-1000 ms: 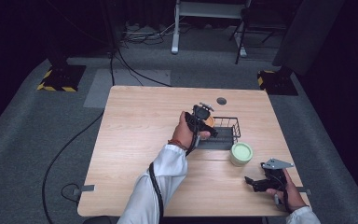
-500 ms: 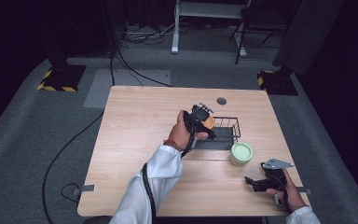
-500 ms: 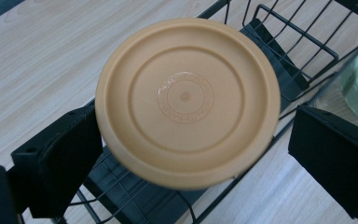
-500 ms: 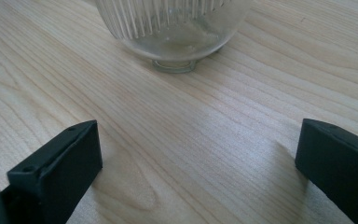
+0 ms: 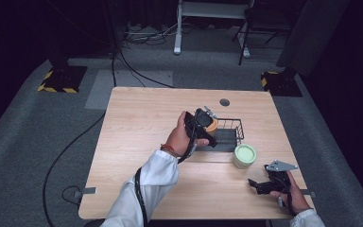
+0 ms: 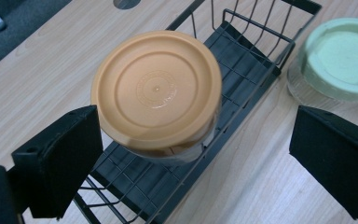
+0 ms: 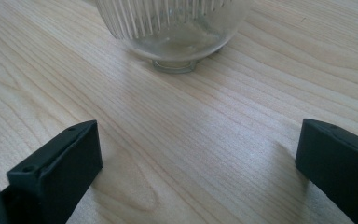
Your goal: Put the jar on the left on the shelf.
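The left gripper [image 5: 209, 124] hangs over the near end of the wire basket [image 5: 234, 130], its jaws spread wide with nothing between them; in the left gripper view the orange-lidded jar [image 6: 157, 93] stands in the basket just below, close to one jaw, but whether it touches is hard to say. From above, the hand and gripper cover most of that jar, leaving a sliver of orange lid [image 5: 212, 126]. The green-lidded jar [image 5: 244, 155] stands on the table [image 5: 137, 123] just beside the basket (its top is cut off in the right gripper view, where the ribbed glass base shows). The right gripper [image 5: 260, 185] rests low near the table's front edge, jaws wide apart and empty.
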The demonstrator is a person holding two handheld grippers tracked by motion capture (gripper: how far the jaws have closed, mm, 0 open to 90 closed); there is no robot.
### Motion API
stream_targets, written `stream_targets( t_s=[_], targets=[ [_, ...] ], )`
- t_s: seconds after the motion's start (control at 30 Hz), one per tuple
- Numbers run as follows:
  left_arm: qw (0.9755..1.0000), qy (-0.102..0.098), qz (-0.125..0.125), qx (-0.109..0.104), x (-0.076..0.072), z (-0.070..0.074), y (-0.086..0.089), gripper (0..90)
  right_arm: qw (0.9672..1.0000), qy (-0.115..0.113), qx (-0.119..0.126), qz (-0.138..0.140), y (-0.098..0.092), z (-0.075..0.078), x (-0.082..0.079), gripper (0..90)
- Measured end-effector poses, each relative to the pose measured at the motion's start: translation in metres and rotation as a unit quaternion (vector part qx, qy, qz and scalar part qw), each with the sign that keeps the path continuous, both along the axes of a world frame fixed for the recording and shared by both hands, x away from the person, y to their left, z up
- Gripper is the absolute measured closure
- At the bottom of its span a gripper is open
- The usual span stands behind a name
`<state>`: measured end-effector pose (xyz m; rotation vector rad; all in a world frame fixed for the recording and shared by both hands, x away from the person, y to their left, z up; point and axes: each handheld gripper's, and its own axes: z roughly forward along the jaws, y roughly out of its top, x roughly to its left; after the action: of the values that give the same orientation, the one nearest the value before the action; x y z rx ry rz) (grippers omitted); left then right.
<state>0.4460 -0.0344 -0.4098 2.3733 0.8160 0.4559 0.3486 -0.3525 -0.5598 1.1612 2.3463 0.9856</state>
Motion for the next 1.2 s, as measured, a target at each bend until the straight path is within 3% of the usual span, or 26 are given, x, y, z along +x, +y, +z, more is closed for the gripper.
stream_targets(
  t_s=[0.67, 1.2],
  targets=[
    [0.9985, -0.032, -0.030, 0.032, -0.033, 0.000, 0.021, 2.2, 1.0000, 0.000, 0.000, 0.000, 0.000, 0.000, 0.000, 0.3],
    [0.9959, -0.041, -0.044, 0.068, -0.056, -0.018, 0.044, 2.2, 1.0000, 0.000, 0.000, 0.000, 0.000, 0.000, 0.000, 0.3]
  ],
)
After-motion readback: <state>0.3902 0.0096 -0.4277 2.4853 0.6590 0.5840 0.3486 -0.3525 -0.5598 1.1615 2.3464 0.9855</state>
